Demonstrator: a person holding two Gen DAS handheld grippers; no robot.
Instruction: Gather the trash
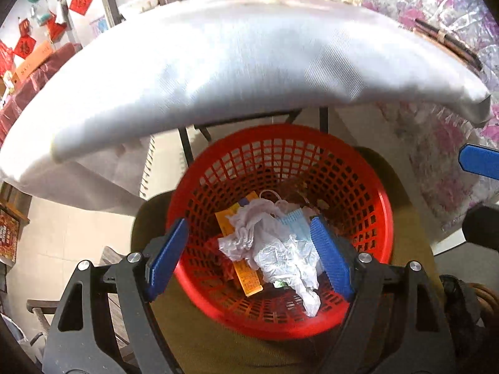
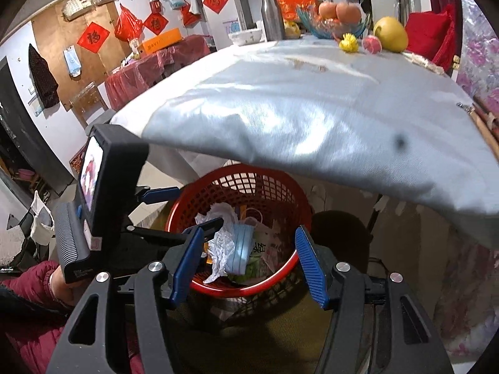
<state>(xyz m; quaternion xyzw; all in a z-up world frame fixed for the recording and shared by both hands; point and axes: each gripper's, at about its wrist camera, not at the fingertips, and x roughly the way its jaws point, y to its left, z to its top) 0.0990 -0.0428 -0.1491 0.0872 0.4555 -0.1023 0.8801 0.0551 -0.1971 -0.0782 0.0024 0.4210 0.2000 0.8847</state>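
Trash [image 1: 274, 249] in basket [image 1: 368, 193] below table [image 1: 249, 62]

The basket [image 1: 358, 187] is red with little square holes. Inside lie white paper [image 1: 280, 255], a light blue mask [image 1: 296, 222] and a yellow box [image 1: 246, 277]. The table [image 2: 312, 109] cloth is white.

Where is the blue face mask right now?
The mask lies inside the red basket, against the crumpled white paper and right of the orange box in the left wrist view; neither gripper holds it.

Daylit, bright. Glare patches on white tablecloth [image 2: 312, 109] toward 12 o'clock, motion-blurred in both views. Heavy fisheye bending, black vignette at corners. Shadow under table.
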